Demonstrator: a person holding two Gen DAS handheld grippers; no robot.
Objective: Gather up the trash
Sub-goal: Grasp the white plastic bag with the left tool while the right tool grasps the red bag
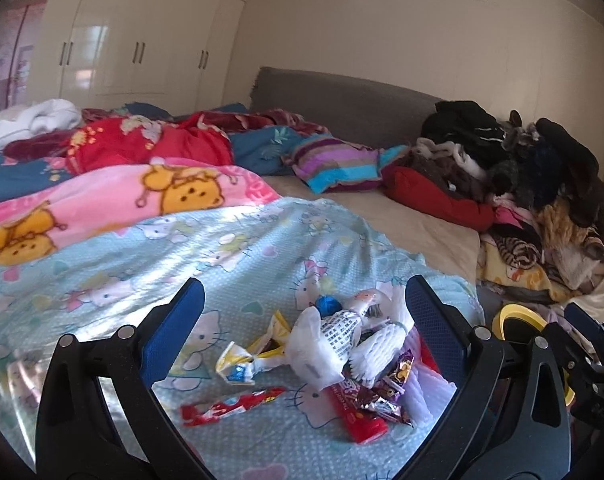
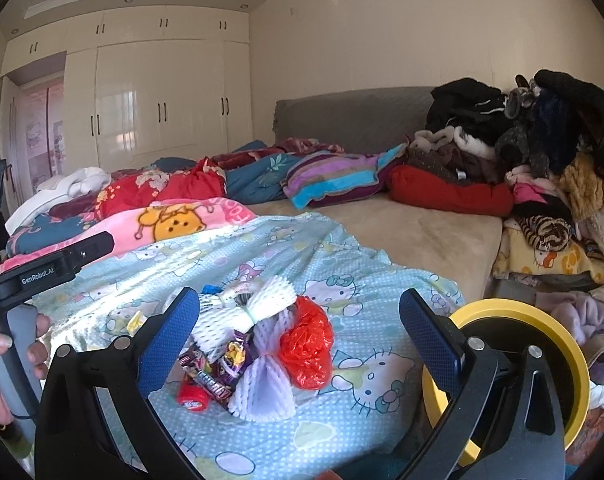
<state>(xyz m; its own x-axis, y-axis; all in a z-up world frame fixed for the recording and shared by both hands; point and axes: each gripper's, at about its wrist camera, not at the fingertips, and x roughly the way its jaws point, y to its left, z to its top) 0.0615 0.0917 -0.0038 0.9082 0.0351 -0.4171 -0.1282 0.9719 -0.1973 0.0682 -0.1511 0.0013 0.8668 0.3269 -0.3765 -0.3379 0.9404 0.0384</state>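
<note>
Several pieces of trash (image 1: 342, 344) lie heaped on the blue cartoon sheet (image 1: 182, 256) near the bed's edge, with the yellow-rimmed bin (image 2: 542, 320) just beside it. Left gripper (image 1: 306, 320) and right gripper (image 2: 298, 328) both hang spread wide and empty above the heap. Risk: light wrappers could slip from the pads or the red bag (image 2: 308, 352) snag; only the right view shows that bag and the bin's mouth, while the left shows the loose red wrapper (image 1: 230, 404).

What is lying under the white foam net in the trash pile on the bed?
In the right wrist view, purple snack wrappers and a red wrapper poke out from beneath the white foam net. Anything deeper is covered. The pile rests on the light blue sheet.
</note>
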